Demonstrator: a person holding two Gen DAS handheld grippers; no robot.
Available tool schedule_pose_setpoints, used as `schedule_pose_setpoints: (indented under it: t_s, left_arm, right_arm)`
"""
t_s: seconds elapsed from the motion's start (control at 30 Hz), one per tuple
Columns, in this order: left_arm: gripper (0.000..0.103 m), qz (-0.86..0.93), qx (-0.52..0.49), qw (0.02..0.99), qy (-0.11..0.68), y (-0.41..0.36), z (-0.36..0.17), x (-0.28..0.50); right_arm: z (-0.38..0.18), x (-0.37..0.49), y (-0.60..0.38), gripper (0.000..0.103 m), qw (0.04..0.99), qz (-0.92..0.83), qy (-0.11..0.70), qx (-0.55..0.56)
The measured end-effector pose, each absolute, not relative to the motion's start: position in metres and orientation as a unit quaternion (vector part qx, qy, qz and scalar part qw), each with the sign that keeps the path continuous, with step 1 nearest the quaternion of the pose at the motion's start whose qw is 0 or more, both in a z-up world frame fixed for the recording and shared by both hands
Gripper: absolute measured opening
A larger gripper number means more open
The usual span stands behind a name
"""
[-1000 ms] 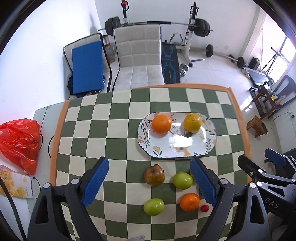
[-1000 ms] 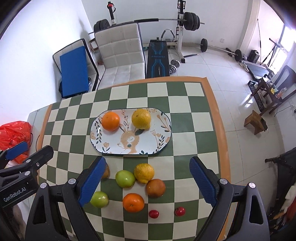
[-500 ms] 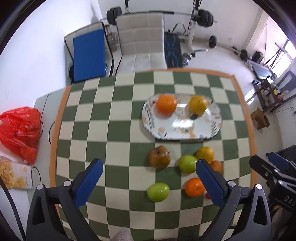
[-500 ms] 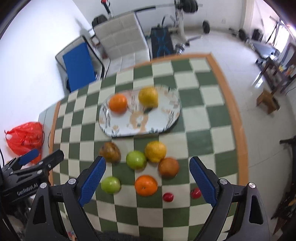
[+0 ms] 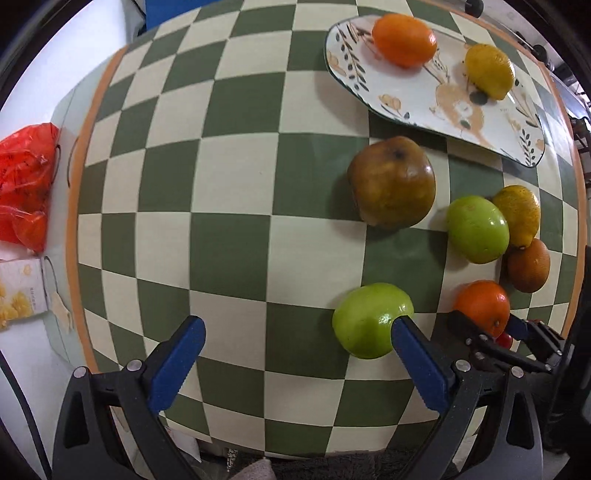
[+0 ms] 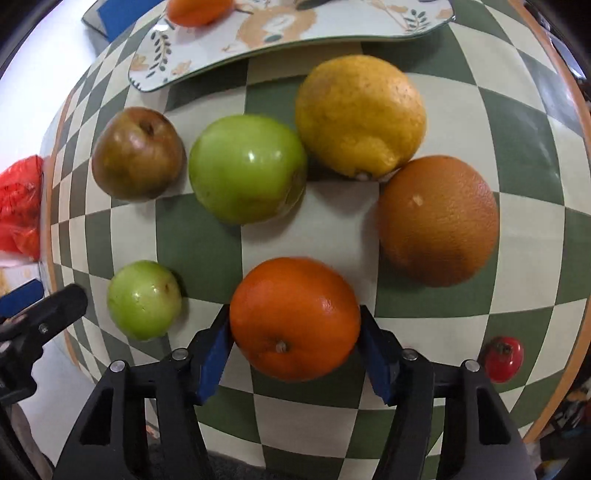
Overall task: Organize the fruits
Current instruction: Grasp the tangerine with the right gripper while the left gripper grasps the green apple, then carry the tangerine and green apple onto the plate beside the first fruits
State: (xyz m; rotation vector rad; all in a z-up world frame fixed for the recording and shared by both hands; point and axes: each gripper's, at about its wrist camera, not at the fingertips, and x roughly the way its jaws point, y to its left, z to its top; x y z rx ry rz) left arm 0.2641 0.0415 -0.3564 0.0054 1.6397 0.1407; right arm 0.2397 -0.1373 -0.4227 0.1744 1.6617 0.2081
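Right tongs (image 6: 295,332) are pinching the bright orange (image 6: 294,319) for lifting to the plate (image 6: 332,33), while the left tongs (image 5: 295,336) are hovering spread beside a green apple (image 5: 371,319).

Bright orange (image 6: 294,318): nearest fruit, stem end facing near, sits between the blue pads of the right claw (image 6: 295,350), pads touching both its sides. Small green apple (image 6: 144,300) lies to its left, apart. Larger green apple (image 6: 247,168) sits farther back, glossy, just beside a brown, blemished apple (image 6: 137,152) on its left and touching a yellow lemon (image 6: 360,116) on its right. Dull orange (image 6: 438,220) lies right of centre, against the lemon's tip. Small red fruit (image 6: 504,358) lies at the near right edge of the checkered bench (image 6: 199,240). Far side: patterned oval plate (image 5: 417,99) carries one orange (image 5: 404,40) at left and one lemon (image 5: 489,71) at right, well apart.
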Motion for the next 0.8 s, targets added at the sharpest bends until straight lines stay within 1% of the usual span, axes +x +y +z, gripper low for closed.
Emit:
schedule_pose_setpoints:
  t_s: [0.23,0.3,0.37,0.4,0.47,0.53,0.7,0.8]
  left_arm:
    - [0.103,0.023,-0.015,0.635,0.772,0.022,-0.398,0.263]
    - [0.091,0.009,-0.016,0.630,0.777,0.016,-0.411,0.262]
    - [0.066,-0.016,-0.032,0.635,0.771,0.011,-0.412,0.259]
    - [0.059,-0.022,-0.036,0.637,0.770,0.009,-0.410,0.258]
    - [0.060,-0.020,-0.009,0.644,0.765,0.004,-0.405,0.253]
    - [0.060,-0.021,-0.003,0.647,0.762,0.007,-0.402,0.248]
    - [0.060,-0.023,-0.027,0.639,0.769,0.020,-0.412,0.238]
    - [0.060,-0.020,-0.017,0.644,0.764,0.016,-0.411,0.236]
  right_arm:
    - [-0.420,0.220,-0.153,0.066,0.656,0.088,0.747,0.069]
    - [-0.424,0.217,-0.157,0.066,0.651,0.085,0.750,0.073]
    - [-0.424,0.215,-0.158,0.066,0.651,0.086,0.750,0.074]
    - [-0.424,0.213,-0.158,0.066,0.651,0.086,0.751,0.072]
    - [-0.425,0.214,-0.158,0.066,0.648,0.088,0.753,0.073]
    - [-0.424,0.214,-0.158,0.066,0.646,0.090,0.754,0.074]
    - [-0.425,0.211,-0.152,0.067,0.646,0.086,0.755,0.075]
    - [-0.425,0.210,-0.149,0.067,0.644,0.086,0.756,0.072]
